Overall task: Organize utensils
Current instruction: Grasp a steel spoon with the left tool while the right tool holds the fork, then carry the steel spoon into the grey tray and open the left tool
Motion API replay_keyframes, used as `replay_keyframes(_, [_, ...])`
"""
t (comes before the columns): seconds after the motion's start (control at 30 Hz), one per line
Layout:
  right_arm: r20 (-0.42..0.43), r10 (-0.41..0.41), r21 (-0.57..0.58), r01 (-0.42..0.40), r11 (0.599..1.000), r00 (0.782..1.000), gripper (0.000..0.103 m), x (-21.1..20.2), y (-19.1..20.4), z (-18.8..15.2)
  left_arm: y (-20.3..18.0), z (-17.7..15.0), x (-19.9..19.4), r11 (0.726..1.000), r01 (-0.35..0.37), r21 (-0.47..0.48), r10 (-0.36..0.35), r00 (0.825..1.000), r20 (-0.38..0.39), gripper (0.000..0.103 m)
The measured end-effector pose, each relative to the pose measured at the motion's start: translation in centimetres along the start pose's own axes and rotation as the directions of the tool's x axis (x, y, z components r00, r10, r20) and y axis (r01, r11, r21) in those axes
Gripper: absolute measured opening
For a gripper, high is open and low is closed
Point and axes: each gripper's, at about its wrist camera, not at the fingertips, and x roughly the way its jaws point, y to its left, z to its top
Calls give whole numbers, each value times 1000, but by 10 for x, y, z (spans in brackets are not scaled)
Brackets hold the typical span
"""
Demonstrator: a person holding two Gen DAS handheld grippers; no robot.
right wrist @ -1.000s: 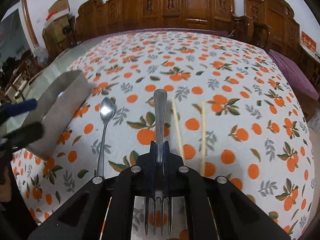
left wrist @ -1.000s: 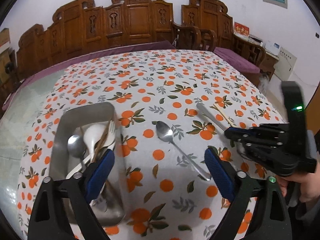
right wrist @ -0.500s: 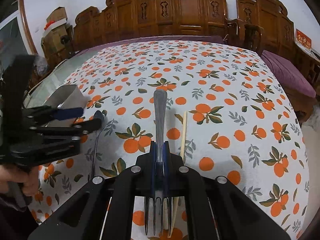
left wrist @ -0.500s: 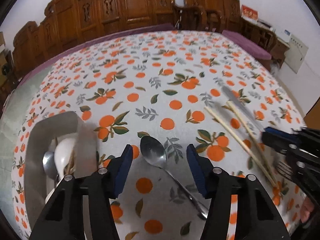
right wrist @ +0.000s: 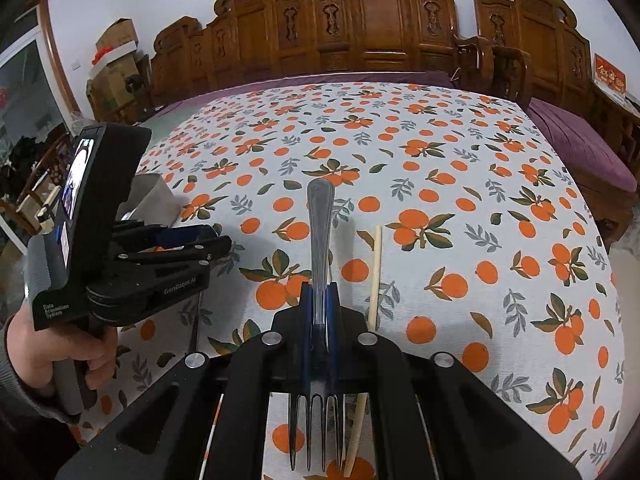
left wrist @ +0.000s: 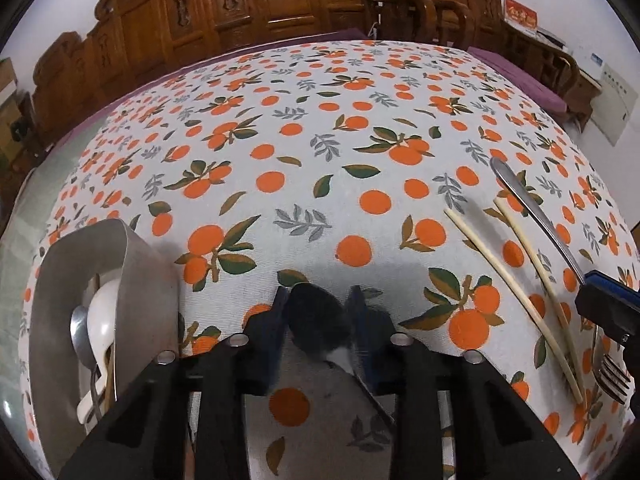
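My right gripper (right wrist: 319,300) is shut on a metal fork (right wrist: 319,224), handle pointing forward and tines toward the camera, held just above the tablecloth. The fork (left wrist: 532,216) and this gripper (left wrist: 608,304) show at the right of the left wrist view. My left gripper (left wrist: 318,312) is low over the table with its blue pads close on both sides of a metal spoon's bowl (left wrist: 316,320); it also shows in the right wrist view (right wrist: 192,240). Two pale chopsticks (left wrist: 516,292) lie beside the fork. A metal tray (left wrist: 52,280) at the left holds spoons and other utensils.
The table has an orange-print cloth (left wrist: 320,140). Carved wooden chairs (right wrist: 360,32) line the far side. A purple bench (right wrist: 580,148) runs along the right edge. Boxes (right wrist: 116,48) are stacked at the far left.
My left gripper has dropped down over the spoon's bowl and its jaws have narrowed around it. My right gripper keeps hold of the fork and has risen a little.
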Motion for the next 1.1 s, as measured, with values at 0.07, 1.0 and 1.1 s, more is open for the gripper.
replay_keyframes(0.07, [1, -1, -1, 1, 1000, 1000, 8, -1, 1, 0, -1, -1, -2, 1000, 2, 6, -2, 1000, 2, 27])
replay_keyframes(1.0, [48, 22, -27, -20, 999, 999, 8, -13, 19, 6, 10, -5, -111, 993, 118, -1, -114, 956, 271, 24])
replay_keyframes(1.1, [55, 25, -24, -24, 999, 998, 8, -15, 19, 7, 10, -6, -117, 992, 128, 1, -123, 951, 285, 24])
